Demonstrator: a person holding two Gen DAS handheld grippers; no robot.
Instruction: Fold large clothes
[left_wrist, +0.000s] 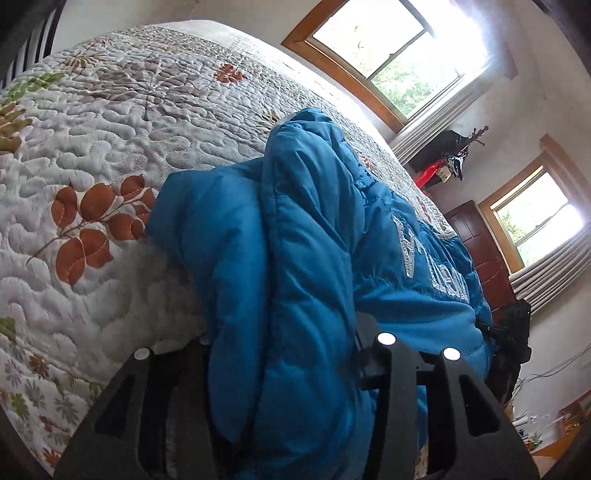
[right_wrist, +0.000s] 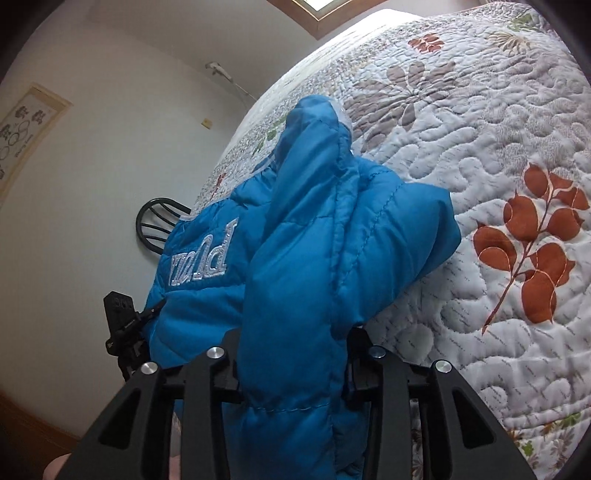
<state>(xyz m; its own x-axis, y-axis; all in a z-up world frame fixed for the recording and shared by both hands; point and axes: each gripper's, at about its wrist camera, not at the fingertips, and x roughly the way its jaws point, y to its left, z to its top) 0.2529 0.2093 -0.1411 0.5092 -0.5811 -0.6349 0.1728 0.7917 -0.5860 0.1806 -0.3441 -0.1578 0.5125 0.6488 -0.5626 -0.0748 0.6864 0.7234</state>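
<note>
- One blue puffer jacket (left_wrist: 314, 236) here, lying on the bed's quilted bedspread (left_wrist: 110, 155), close to the near edge.
- Its long axis runs away from both cameras, the near end bunched up at the grippers and the far end tapering to a rounded tip that points up the bed.
- Silver embroidered lettering (right_wrist: 201, 258) sits on the side panel; in the right wrist view it reads upside down.
- Left gripper (left_wrist: 288, 354): a thick fold of the jacket fills the gap between the fingers, which stand partway apart. The fabric covers the pads, so I can't tell if they're actually pinching it or just sitting around it.
- Right gripper (right_wrist: 295, 354): same deal, a fat roll of blue padding runs up between the partly spread fingers, and whether they're clamped on it I can't tell.
- From each camera the other gripper peeks out as a black shape at the jacket's far side.
- Counted: two windows (left_wrist: 388, 44) in the left wrist view, both with wooden frames.
- One dark chair back (right_wrist: 159, 221) beside the bed, one framed picture (right_wrist: 26, 129) on the wall.
- The bedspread has rust-coloured leaf sprigs (right_wrist: 532, 236) printed on it, plus grey and green ones.
</note>
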